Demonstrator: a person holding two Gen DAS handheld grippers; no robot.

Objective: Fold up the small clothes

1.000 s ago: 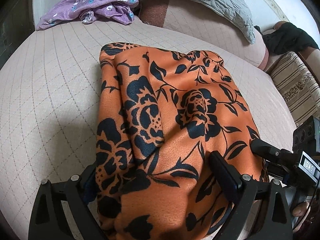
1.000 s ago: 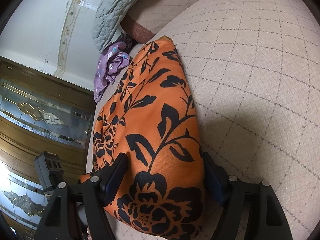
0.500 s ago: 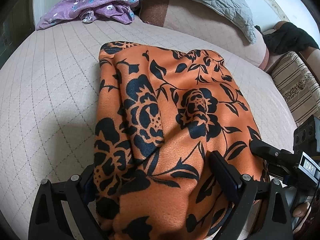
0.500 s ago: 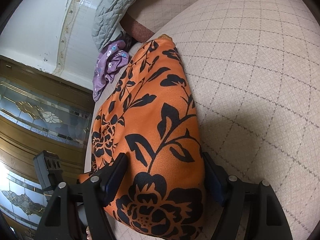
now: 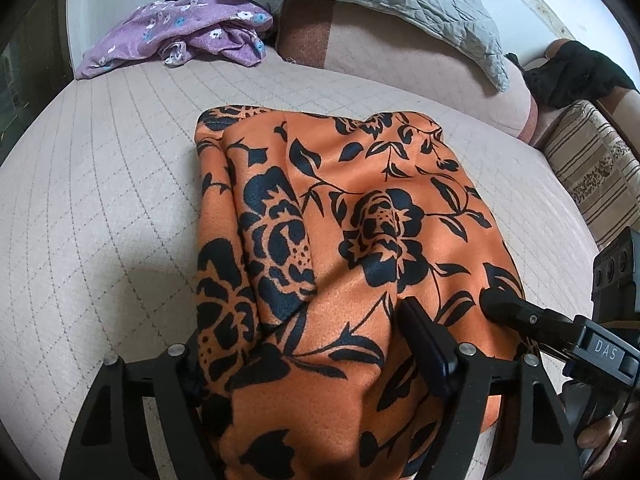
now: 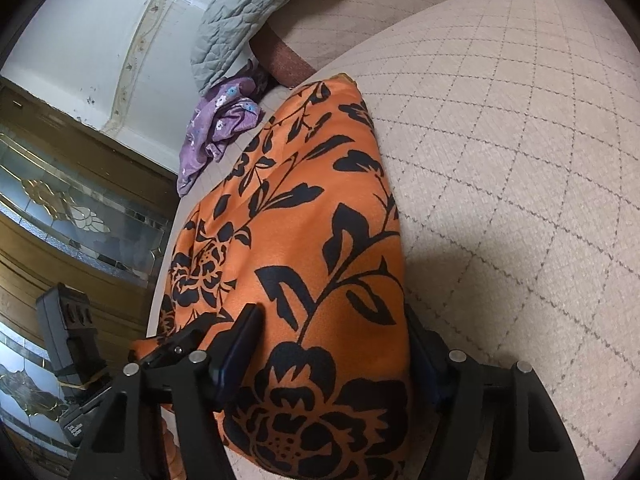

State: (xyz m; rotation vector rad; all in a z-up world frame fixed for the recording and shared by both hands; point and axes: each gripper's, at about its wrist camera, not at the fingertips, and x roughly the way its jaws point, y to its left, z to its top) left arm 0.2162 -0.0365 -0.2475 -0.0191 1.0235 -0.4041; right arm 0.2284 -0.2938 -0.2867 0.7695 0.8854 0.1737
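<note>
An orange garment with a black flower print (image 5: 360, 216) lies folded on the beige quilted bed (image 5: 100, 184); it also shows in the right wrist view (image 6: 304, 248). My left gripper (image 5: 304, 344) has its jaws wide apart around the garment's near edge, with cloth bunched between them. My right gripper (image 6: 332, 344) has its jaws wide apart around the near right corner in the same way. The right gripper's finger (image 5: 516, 316) shows at the right of the left wrist view. The left gripper's body (image 6: 68, 332) shows at the left of the right wrist view.
A crumpled purple flowered garment (image 5: 180, 36) lies at the far edge of the bed. A grey quilted blanket (image 5: 380, 0) drapes over the pink bolster (image 5: 400, 68) behind. A striped cushion (image 5: 592, 172) and dark clothing (image 5: 576, 72) are at the right. A wooden glazed door (image 6: 72, 208) stands beyond the bed.
The garment's far part has slid slightly away and settled lower. Both grippers stay around its near edge, jaws unchanged.
</note>
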